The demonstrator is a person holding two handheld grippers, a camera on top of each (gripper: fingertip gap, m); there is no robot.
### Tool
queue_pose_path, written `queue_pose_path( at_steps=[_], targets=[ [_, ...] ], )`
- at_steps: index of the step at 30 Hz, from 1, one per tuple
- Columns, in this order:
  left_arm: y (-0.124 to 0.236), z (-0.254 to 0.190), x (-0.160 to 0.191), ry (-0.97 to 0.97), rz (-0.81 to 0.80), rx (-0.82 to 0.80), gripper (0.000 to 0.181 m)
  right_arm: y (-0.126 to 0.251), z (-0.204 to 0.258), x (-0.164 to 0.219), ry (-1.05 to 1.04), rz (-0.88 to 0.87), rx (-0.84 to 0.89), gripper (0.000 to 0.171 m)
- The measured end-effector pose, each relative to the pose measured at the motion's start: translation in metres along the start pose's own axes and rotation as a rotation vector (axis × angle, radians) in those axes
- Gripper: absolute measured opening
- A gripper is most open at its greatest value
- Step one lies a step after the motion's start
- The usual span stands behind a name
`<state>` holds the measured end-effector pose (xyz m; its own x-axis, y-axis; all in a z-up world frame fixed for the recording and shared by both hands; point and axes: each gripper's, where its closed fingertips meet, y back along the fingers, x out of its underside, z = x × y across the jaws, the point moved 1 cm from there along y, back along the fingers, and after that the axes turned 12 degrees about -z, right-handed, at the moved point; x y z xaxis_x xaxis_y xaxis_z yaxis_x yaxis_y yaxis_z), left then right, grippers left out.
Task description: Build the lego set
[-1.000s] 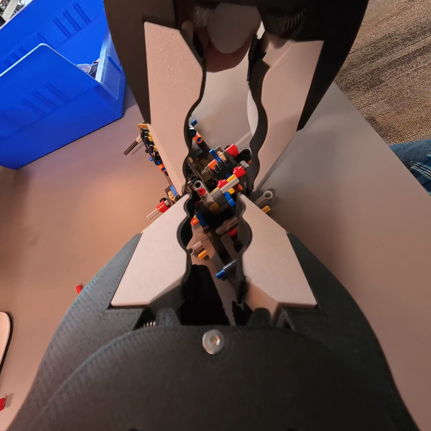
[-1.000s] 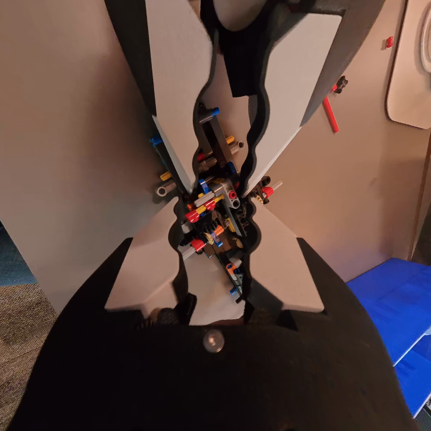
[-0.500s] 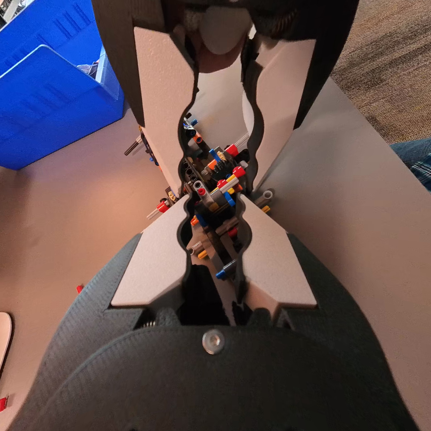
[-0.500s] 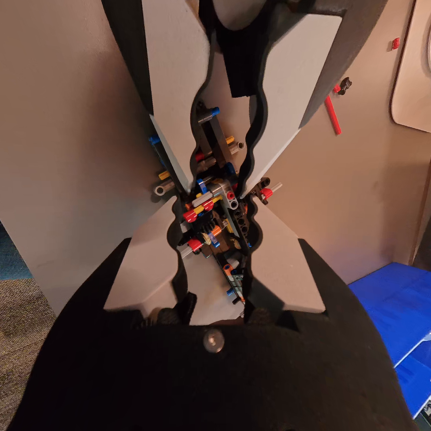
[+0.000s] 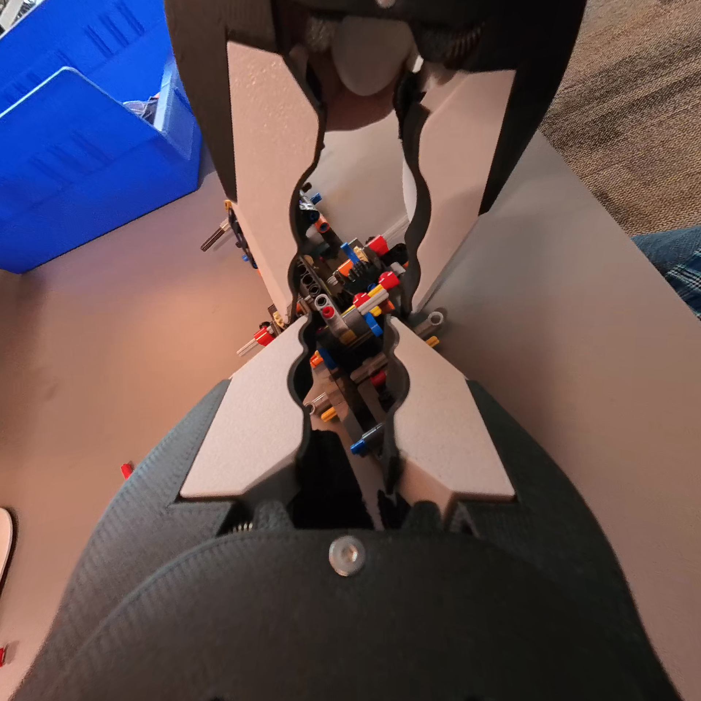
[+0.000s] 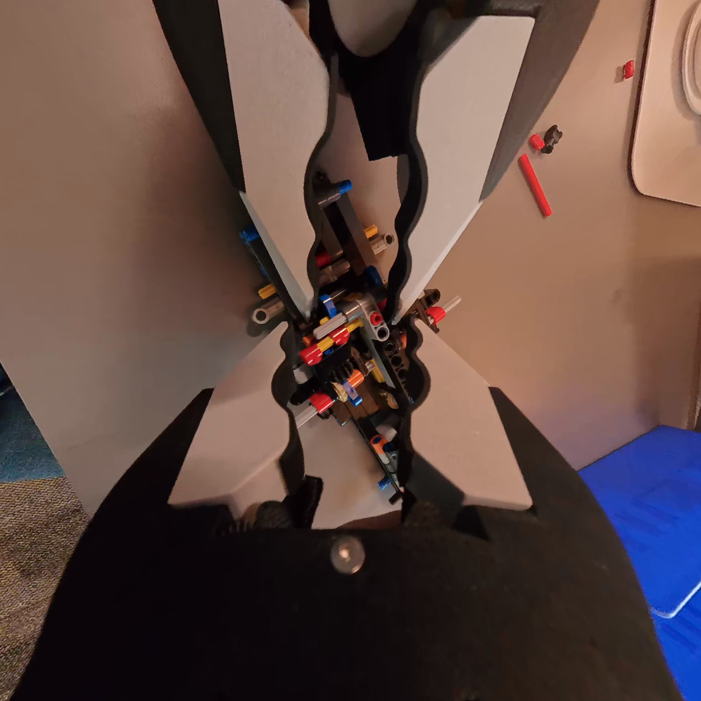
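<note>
A partly built lego technic assembly (image 5: 352, 315) of black and grey beams with red, yellow, blue and orange pins and a black gear is held just above the grey table (image 5: 113, 341). My left gripper (image 5: 349, 322) is shut on its near end. My right gripper (image 5: 351, 313) comes in from the opposite side, and its fingers close around the far end. In the right wrist view the assembly (image 6: 352, 352) sits between my right gripper (image 6: 352, 330) fingers, with the left gripper (image 6: 352, 315) facing it tip to tip. The fingers hide much of the model.
Blue bins (image 5: 76, 151) stand at the table's far left and also show in the right wrist view (image 6: 645, 531). A loose red axle (image 6: 535, 186), small red and black pieces (image 6: 546, 138) and a pale board (image 6: 667, 132) lie on the table. Carpet (image 5: 626, 95) lies beyond the table edge. Both grippers' tips are close together, under 4 cm apart.
Both grippers still hold the assembly. The right gripper has wobbled slightly sideways relative to the left. The assembly has hardly moved.
</note>
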<state>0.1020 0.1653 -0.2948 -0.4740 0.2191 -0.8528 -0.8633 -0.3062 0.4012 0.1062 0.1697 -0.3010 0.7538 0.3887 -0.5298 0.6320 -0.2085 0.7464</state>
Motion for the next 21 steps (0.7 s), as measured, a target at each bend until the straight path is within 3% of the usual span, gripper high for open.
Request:
queue_pose_path(
  at_steps=[21],
  targets=[
    [-0.0001,-0.0014,0.0014,0.011,0.004,0.004,0.035,-0.0049,-0.0065,-0.0022,-0.025,0.025,-0.1,0.068]
  ],
)
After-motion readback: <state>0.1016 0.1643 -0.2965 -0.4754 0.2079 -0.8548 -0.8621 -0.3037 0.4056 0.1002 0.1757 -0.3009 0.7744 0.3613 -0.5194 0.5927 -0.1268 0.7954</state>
